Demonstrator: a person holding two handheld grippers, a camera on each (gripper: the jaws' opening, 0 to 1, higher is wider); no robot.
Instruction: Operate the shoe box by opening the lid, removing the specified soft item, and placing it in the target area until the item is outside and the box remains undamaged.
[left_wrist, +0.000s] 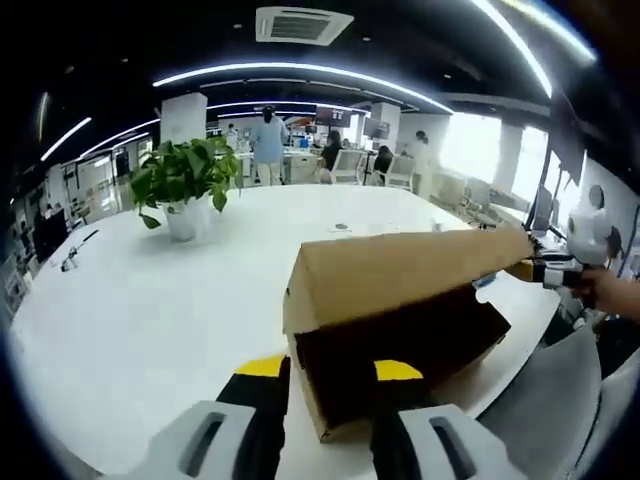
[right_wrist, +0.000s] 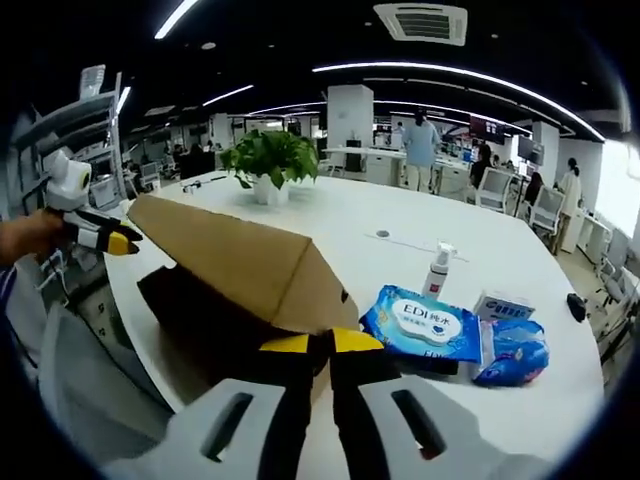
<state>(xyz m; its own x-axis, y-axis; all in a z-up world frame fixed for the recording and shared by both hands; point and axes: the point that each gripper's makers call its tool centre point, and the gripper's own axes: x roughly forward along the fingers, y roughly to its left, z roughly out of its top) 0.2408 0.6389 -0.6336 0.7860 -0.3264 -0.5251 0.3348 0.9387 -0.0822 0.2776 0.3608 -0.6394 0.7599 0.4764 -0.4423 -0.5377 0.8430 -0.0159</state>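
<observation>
Shoe box (left_wrist: 400, 320), frame centre: lid (left_wrist: 400, 270) half-raised. Left gripper (left_wrist: 330, 385) open, astride box wall; right gripper (right_wrist: 322, 345) pinching lid edge. Next: swing lid fully back.

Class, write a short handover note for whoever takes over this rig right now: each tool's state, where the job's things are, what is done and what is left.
Left tool: open, jaws astride the near corner of the shoe box.
Right tool: shut on the lid at its corner, holding it raised.
The box sits on the white table.
Done: lid lifted partway; the inside looks dark, contents cannot be told.
Left: finish opening, take the soft item out, place it in the target area.
</observation>
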